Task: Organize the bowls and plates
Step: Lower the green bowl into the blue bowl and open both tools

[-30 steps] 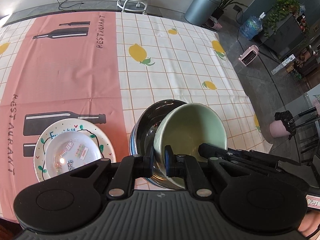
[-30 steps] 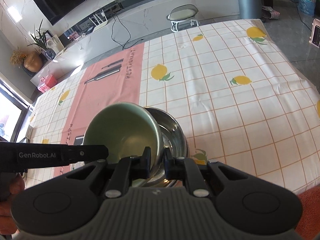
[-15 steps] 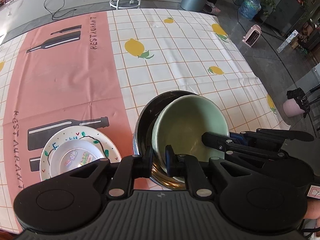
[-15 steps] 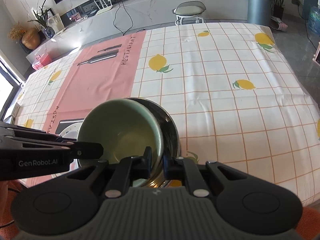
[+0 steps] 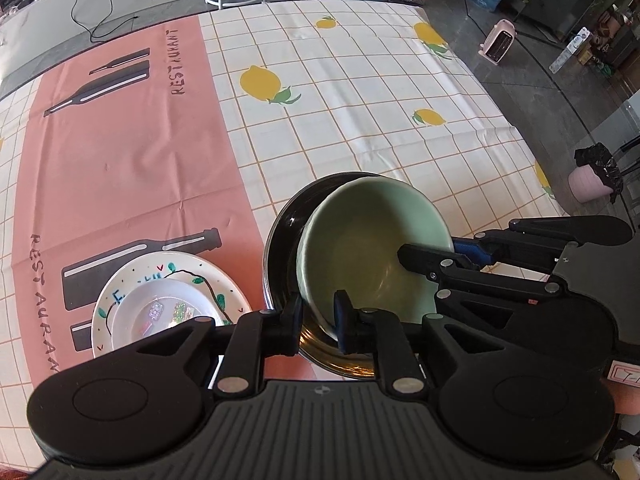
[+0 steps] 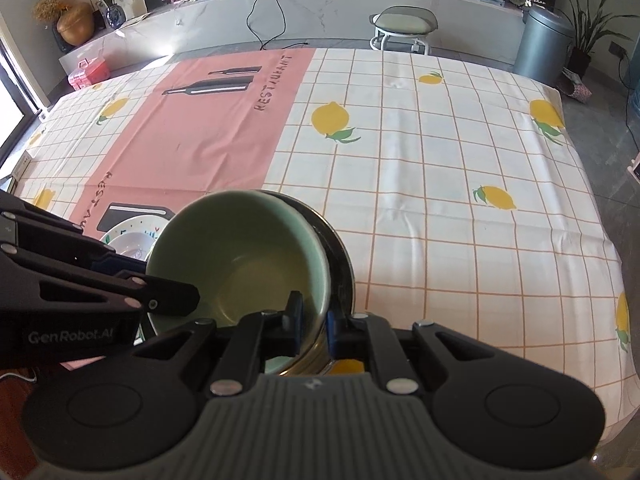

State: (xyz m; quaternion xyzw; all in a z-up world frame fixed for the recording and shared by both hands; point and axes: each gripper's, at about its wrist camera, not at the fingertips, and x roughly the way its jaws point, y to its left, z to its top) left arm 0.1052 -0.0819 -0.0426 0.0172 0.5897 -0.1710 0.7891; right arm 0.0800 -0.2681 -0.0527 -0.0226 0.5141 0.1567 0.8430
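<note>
A pale green bowl (image 5: 372, 248) sits tilted inside a steel bowl (image 5: 280, 248) near the table's front edge. My left gripper (image 5: 318, 312) is shut on the near rims of both bowls. My right gripper (image 6: 310, 316) is shut on the green bowl (image 6: 240, 256) and the steel bowl's rim (image 6: 340, 264) from the right side; it shows in the left wrist view (image 5: 424, 258). A painted white plate (image 5: 120, 292) with a small clear dish (image 5: 164, 312) on it lies to the left.
The table wears a lemon-print cloth (image 6: 440, 168) with a pink band (image 5: 120, 152). A stool (image 6: 402, 24) and a grey bin (image 6: 544, 44) stand beyond the far edge. A pink heater (image 5: 498, 42) is on the floor at right.
Both grippers have lifted and pulled back a little with the two bowls; the far table edge has come into view. The green bowl stays tilted in the steel bowl.
</note>
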